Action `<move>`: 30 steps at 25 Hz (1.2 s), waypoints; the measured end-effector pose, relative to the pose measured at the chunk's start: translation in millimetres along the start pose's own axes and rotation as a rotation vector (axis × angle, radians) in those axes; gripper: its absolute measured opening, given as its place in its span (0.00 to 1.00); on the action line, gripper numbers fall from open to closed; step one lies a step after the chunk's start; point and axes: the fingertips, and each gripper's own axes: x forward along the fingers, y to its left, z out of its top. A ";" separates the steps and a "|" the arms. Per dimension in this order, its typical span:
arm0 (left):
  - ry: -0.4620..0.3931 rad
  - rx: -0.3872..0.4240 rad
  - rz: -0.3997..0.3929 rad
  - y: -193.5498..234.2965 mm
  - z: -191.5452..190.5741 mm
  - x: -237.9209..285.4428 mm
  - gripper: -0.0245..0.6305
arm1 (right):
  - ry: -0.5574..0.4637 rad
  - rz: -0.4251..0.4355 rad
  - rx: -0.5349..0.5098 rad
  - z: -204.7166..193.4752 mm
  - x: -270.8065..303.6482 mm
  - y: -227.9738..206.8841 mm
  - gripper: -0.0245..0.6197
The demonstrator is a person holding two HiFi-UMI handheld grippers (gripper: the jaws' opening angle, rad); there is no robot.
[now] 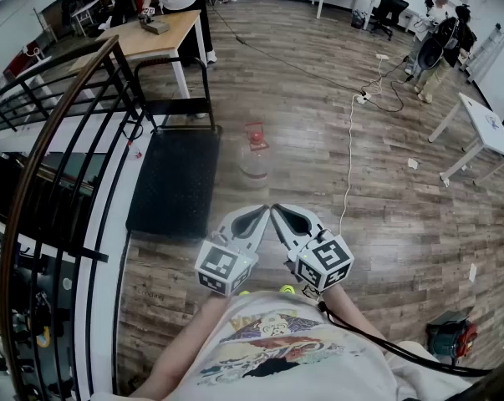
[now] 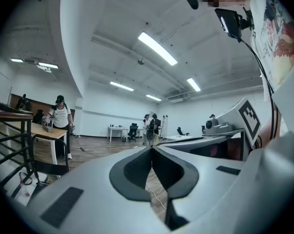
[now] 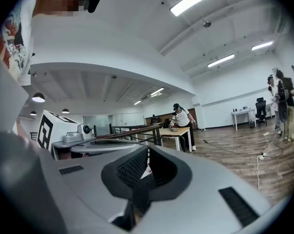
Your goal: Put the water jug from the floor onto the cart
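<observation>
L claw (image 1: 264, 210), R claw (image 1: 277, 210) closed; empty

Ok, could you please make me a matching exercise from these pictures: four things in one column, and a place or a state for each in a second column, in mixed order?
Things:
1. water jug
2. cart
3. left tongs
4. white cable

Places or states:
A. shut, holding nothing
B. black, beside the railing
C. standing on the wood floor, right of the cart
D. lying on the floor, right of the jug

Pairs: 1-C; 2-B; 3-A; 4-D
</observation>
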 end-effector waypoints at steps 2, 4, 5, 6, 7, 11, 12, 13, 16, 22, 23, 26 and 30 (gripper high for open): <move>0.001 -0.002 -0.001 -1.9 0.2 1.8 0.05 | 0.000 -0.001 0.000 0.7 -1.5 -2.1 0.08; 0.004 -0.002 0.000 -3.8 0.0 2.1 0.05 | 0.000 0.000 0.003 0.5 -3.2 -2.5 0.08; 0.005 -0.002 0.000 -4.7 -0.4 1.6 0.05 | 0.000 0.000 0.005 0.0 -4.0 -2.1 0.08; 0.007 -0.003 0.000 -5.5 -1.2 1.0 0.05 | 0.002 0.001 0.009 -0.7 -4.7 -1.4 0.08; 0.009 -0.004 -0.002 -6.0 -2.2 0.3 0.05 | 0.004 0.003 0.013 -1.6 -5.1 -0.5 0.08; 0.020 -0.004 -0.013 -5.4 -7.1 -4.5 0.05 | 0.014 0.006 0.028 -8.0 -4.7 3.9 0.08; 0.021 -0.004 -0.016 -4.8 -7.5 -5.6 0.05 | 0.015 0.001 0.023 -8.3 -4.2 4.8 0.08; 0.022 -0.003 -0.018 -4.2 -7.7 -6.4 0.05 | 0.015 -0.006 0.017 -8.4 -3.7 5.6 0.08; 0.023 0.008 -0.028 -4.3 -6.8 -9.3 0.05 | 0.017 -0.026 0.010 -9.3 -3.3 7.7 0.08; 0.014 0.009 -0.044 -5.6 -6.3 -22.0 0.05 | 0.015 -0.054 -0.019 -10.8 -3.0 18.7 0.08; 0.014 0.010 -0.045 -5.2 -7.0 -25.6 0.05 | 0.015 -0.056 -0.017 -11.7 -2.5 22.1 0.08; 0.012 0.017 -0.049 -2.4 -9.0 -36.6 0.05 | 0.015 -0.060 -0.008 -14.7 -0.1 33.2 0.08; 0.017 0.012 -0.039 5.2 -16.0 -41.8 0.05 | 0.031 -0.055 -0.008 -22.0 5.8 39.7 0.08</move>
